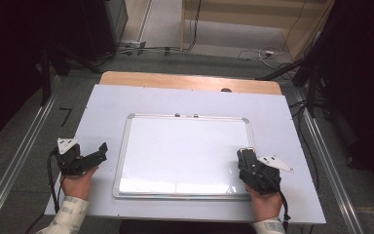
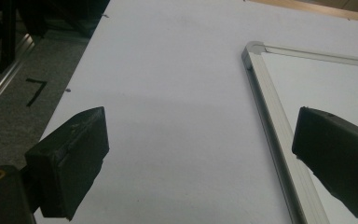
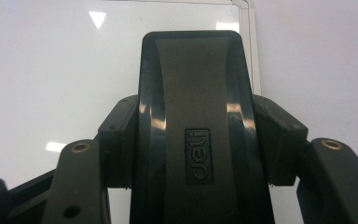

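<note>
Here, the right gripper [image 3: 200,140] pinches a black eraser [image 3: 193,116] over the whiteboard [image 1: 185,151]; the left gripper [image 2: 200,154] rests beside it, jaws spread.

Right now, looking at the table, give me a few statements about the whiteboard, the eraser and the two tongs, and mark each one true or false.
1. The right tongs are shut on a black eraser. True.
2. The left tongs hold a marker. False: they are open, with nothing between them.
3. The whiteboard is covered in writing. False: its surface looks blank.
4. The eraser is held over the whiteboard's right edge. True.
5. The left tongs sit to the left of the whiteboard, by its frame. True.
</note>
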Demonstrator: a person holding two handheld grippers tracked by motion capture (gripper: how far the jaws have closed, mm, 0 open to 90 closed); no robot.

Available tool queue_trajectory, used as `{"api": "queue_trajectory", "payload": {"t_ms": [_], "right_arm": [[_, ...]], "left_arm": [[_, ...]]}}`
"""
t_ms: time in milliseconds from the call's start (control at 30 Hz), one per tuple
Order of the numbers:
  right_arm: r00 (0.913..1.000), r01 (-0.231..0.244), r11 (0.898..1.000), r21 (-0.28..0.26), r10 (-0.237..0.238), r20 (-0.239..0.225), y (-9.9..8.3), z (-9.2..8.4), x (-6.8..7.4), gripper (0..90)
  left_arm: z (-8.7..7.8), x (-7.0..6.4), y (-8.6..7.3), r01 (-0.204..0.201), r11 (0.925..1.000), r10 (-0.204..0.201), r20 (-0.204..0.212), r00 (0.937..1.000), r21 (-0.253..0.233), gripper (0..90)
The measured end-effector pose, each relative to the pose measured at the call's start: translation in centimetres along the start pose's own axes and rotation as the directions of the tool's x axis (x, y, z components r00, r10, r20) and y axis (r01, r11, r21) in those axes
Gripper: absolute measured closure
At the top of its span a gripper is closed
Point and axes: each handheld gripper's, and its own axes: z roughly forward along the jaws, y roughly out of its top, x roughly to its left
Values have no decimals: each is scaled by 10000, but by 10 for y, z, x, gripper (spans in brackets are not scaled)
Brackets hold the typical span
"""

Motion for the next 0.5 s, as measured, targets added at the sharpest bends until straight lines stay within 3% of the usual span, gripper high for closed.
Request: {"api": "queue_trajectory", "payload": {"t_ms": [500], "right_arm": [[9994,-28,9999,163,22,341,-6,13,5,379]], "left_arm": [[0,0,0,-25,10000,25,9,10000,14,41]]}}
